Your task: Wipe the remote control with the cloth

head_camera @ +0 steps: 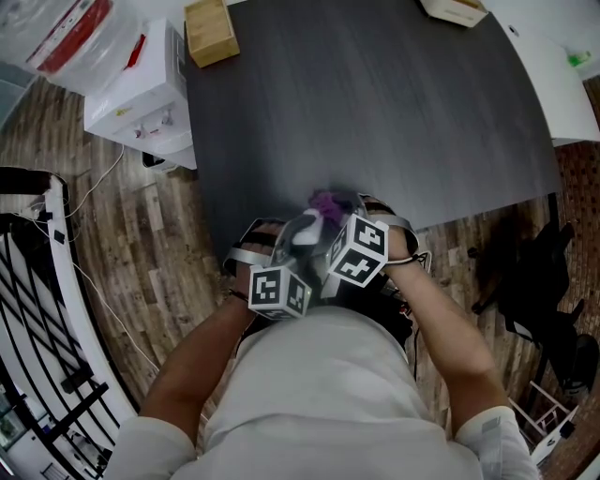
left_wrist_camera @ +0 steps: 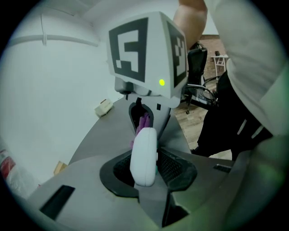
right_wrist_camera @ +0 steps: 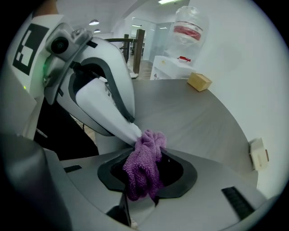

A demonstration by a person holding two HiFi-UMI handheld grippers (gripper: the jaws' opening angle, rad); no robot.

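Over the near edge of the dark table (head_camera: 375, 103), both grippers meet in front of the person's body. My left gripper (left_wrist_camera: 145, 171) is shut on a white remote control (left_wrist_camera: 143, 155), which sticks out past its jaws. My right gripper (right_wrist_camera: 145, 173) is shut on a bunched purple cloth (right_wrist_camera: 143, 167). The cloth touches the far tip of the remote (right_wrist_camera: 106, 115). In the head view the remote (head_camera: 305, 230) and the cloth (head_camera: 326, 201) show just beyond the two marker cubes, which hide most of the jaws.
A wooden box (head_camera: 211, 30) and a small white box (head_camera: 455, 9) sit on the table's far side. A white water dispenser (head_camera: 141, 94) stands to the left on the wood floor, a black rack (head_camera: 37, 309) further left, a black chair (head_camera: 534, 281) at the right.
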